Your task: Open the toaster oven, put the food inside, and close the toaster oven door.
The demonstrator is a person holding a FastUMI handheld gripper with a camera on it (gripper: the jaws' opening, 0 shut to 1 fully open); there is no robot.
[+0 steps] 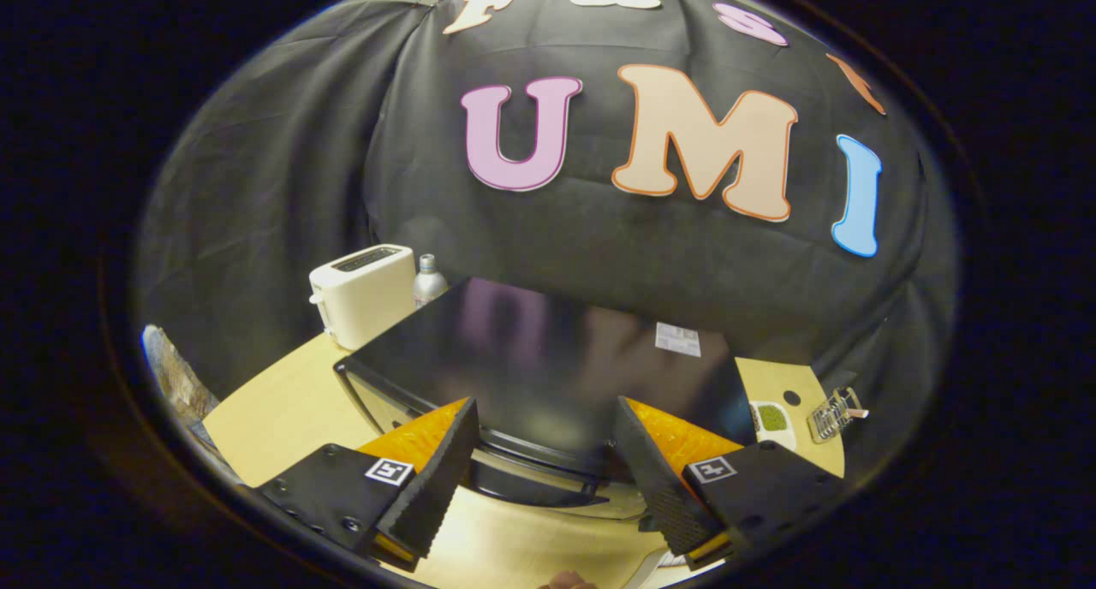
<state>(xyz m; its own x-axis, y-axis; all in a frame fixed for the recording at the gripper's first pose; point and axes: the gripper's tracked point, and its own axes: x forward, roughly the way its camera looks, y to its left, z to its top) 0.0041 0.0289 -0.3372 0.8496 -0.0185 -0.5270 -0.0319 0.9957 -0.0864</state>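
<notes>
A black toaster oven (548, 358) with a glossy top stands on the wooden table, and I look down on it from above its front. Its dark door handle (535, 489) runs across the front edge, low between my fingers. My gripper (546, 407) is open, its tips hovering over the front of the oven's top with nothing between them. To the right of the oven lies a small white dish with something green on it (773, 419).
A white slot toaster (361, 294) and a silver bottle (428, 281) stand behind the oven's left corner. A clear glass object (835, 413) sits by the dish on the right. The light wooden table (282, 409) reaches out to the left.
</notes>
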